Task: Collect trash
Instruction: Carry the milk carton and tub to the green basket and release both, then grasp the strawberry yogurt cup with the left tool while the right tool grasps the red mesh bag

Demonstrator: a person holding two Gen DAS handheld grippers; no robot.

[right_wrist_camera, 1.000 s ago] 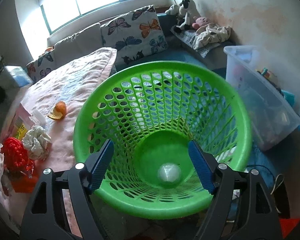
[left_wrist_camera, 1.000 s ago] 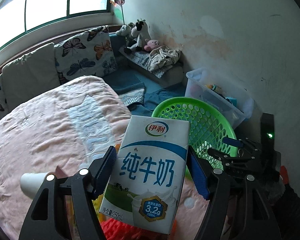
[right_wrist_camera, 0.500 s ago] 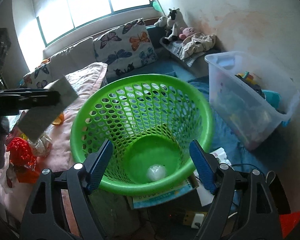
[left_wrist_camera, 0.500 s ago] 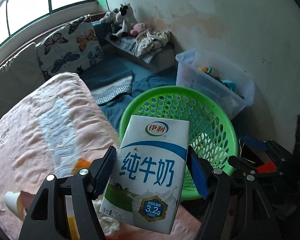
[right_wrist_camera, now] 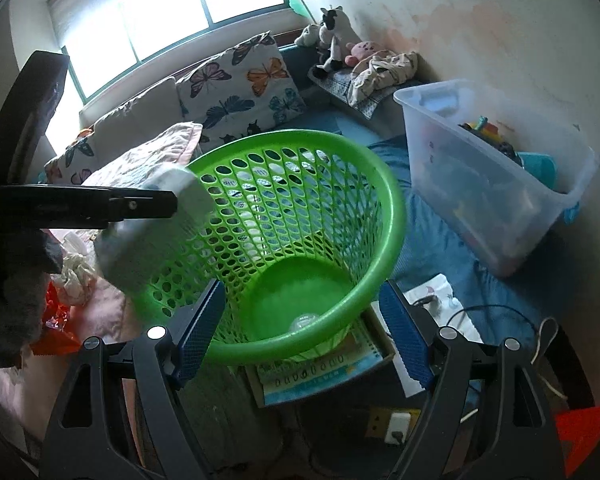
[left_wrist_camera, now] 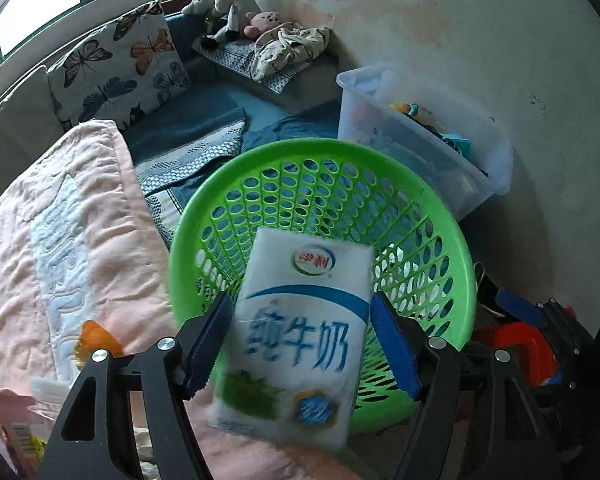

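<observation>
Releasing now, by the look of it: left gripper (left_wrist_camera: 300,344) pads were tight on the milk carton (left_wrist_camera: 296,340) 0.5 s ago, now there's a gap each side and the carton is motion-blurred, so jaws are spread and I judge it's dropping. Carton sits over the near rim of the green basket (left_wrist_camera: 440,216); right cam shows it at the basket's left edge (right_wrist_camera: 156,224), partly outside the rim line, so could clip the rim vs. go clean in. Right gripper (right_wrist_camera: 300,344) is wide open w/ nothing held, hovering at basket's near rim. Basket already has one pale round item (right_wrist_camera: 304,322) at the bottom, can't ID it. More trash remains on the pink blanket (left_wrist_camera: 80,240): orange peel (left_wrist_camera: 98,338), red wrapper (right_wrist_camera: 54,320), crumpled tissue (right_wrist_camera: 76,276). Carton bottom blurred and left gripper body cut off by frame edge.
</observation>
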